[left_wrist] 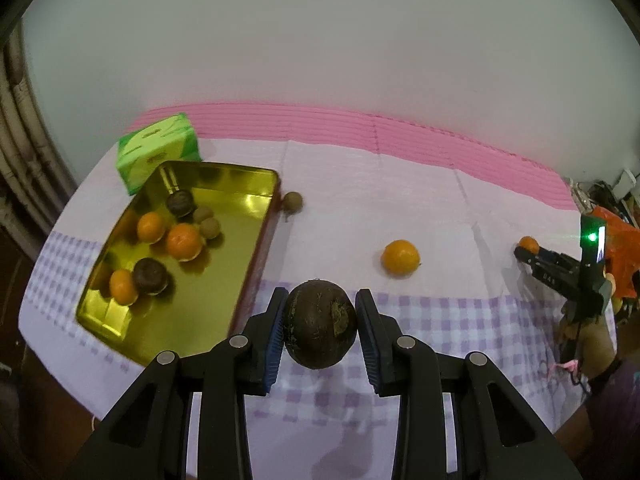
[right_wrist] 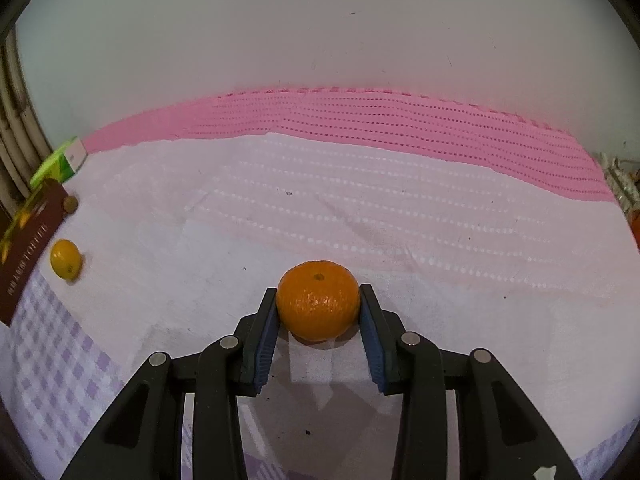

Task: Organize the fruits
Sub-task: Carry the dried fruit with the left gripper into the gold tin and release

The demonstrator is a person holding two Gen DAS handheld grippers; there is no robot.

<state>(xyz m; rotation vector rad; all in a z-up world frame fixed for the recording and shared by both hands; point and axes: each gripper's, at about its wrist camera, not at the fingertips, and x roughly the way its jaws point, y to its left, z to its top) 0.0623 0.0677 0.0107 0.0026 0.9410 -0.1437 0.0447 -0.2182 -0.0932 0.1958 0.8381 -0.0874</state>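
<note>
Left gripper (left_wrist: pixel 320 322): blue pads clamp round dark-brown fruit (left_wrist: pixel 320 323), raised just right of gold rectangular metal tray (left_wrist: pixel 256 184) holding fruit. Right gripper (right_wrist: pixel 319 312): pads flank orange mandarin (right_wrist: pixel 319 305) on white-lilac cloth (right_wrist: pixel 360 216), contact seemingly made, level, low.

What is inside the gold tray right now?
The tray holds three oranges, two dark fruits and two small brown ones. Its near right corner is hidden behind the left gripper.

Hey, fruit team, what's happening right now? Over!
Left gripper shut on dark round fruit, beside gold tray. Right gripper around orange on tablecloth. Nothing in the way.
</note>
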